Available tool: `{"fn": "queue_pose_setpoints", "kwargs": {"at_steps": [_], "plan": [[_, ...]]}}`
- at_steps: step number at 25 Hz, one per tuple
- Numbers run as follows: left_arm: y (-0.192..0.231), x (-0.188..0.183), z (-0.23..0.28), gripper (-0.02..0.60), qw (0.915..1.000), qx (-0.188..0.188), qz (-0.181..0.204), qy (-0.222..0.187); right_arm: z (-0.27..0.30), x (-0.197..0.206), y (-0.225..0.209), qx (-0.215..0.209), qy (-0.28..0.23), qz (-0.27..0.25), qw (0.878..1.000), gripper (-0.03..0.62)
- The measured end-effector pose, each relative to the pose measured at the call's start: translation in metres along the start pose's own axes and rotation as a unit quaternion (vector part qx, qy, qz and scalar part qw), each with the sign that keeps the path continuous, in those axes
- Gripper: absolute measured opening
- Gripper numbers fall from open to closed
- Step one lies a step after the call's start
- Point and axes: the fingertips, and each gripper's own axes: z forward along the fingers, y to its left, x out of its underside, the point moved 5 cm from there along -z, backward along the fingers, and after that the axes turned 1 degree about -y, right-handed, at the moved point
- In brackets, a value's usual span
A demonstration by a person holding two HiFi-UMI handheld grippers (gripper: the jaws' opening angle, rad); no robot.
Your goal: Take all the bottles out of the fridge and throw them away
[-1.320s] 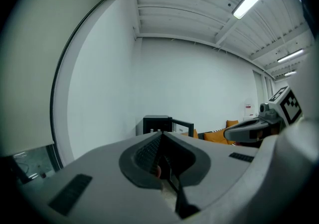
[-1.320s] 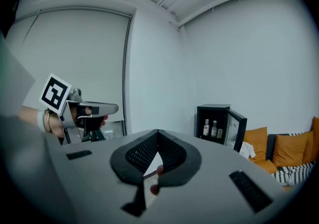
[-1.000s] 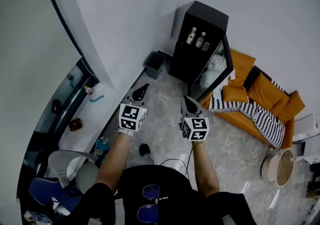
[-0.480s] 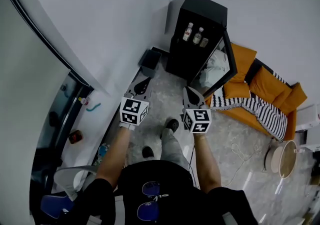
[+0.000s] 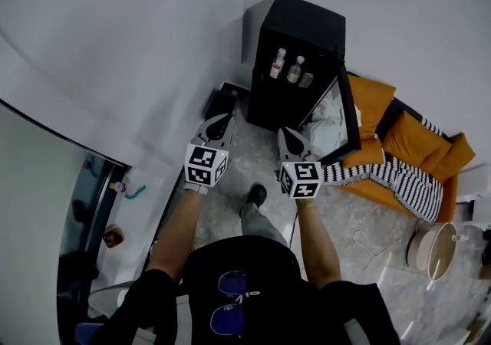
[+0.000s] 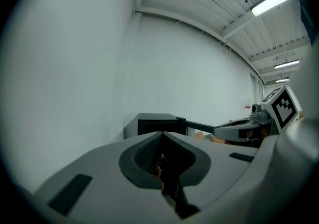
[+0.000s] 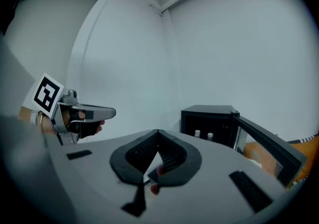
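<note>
A black fridge (image 5: 295, 33) stands against the white wall with its glass door (image 5: 343, 113) swung open to the right. On its shelf stand three bottles: a clear one (image 5: 278, 64), a second (image 5: 295, 70) and a shorter one (image 5: 307, 80). My left gripper (image 5: 219, 123) and right gripper (image 5: 288, 135) hover side by side, short of the fridge and pointing at it. Both are shut and empty. In the right gripper view, two bottles (image 7: 198, 133) show inside the fridge (image 7: 209, 116) beyond the shut right gripper (image 7: 157, 131). The left gripper (image 6: 162, 133) is also shut.
A small dark bin (image 5: 219, 103) sits on the floor left of the fridge. An orange sofa (image 5: 410, 136) with a striped blanket (image 5: 387, 175) stands at the right, near a round basket (image 5: 433, 248). A cable (image 5: 368, 240) lies on the marble floor. A glass partition (image 5: 84, 213) runs along the left.
The person has walked toward the fridge, which now sits nearer in view. Both grippers moved forward with them, still shut. A foot has stepped ahead.
</note>
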Motion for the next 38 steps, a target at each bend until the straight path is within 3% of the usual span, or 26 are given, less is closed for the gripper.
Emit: {"fn": "queue_pose_setpoints", "kwargs": {"at_steps": [9,16,27,38], "plan": [[0.02,-0.018,0.144,-0.002,0.9998,0.004,0.005,0.018,0.099,-0.025,-0.102,-0.012,0.01,0.012,1.0,0.002],[0.024,-0.025,0.212,-0.002,0.9995,0.008,0.011,0.027,0.143,-0.032,-0.148,-0.021,0.017,0.025,0.999,0.002],[0.037,-0.023,0.256,-0.002,0.9986,0.037,0.009,0.037,0.177,-0.034,-0.168,-0.006,0.011,0.045,0.999,0.002],[0.09,-0.013,0.274,-0.002,0.9961,0.074,-0.003,0.048,0.233,-0.027,-0.157,0.025,0.026,0.034,0.999,0.002]]}}
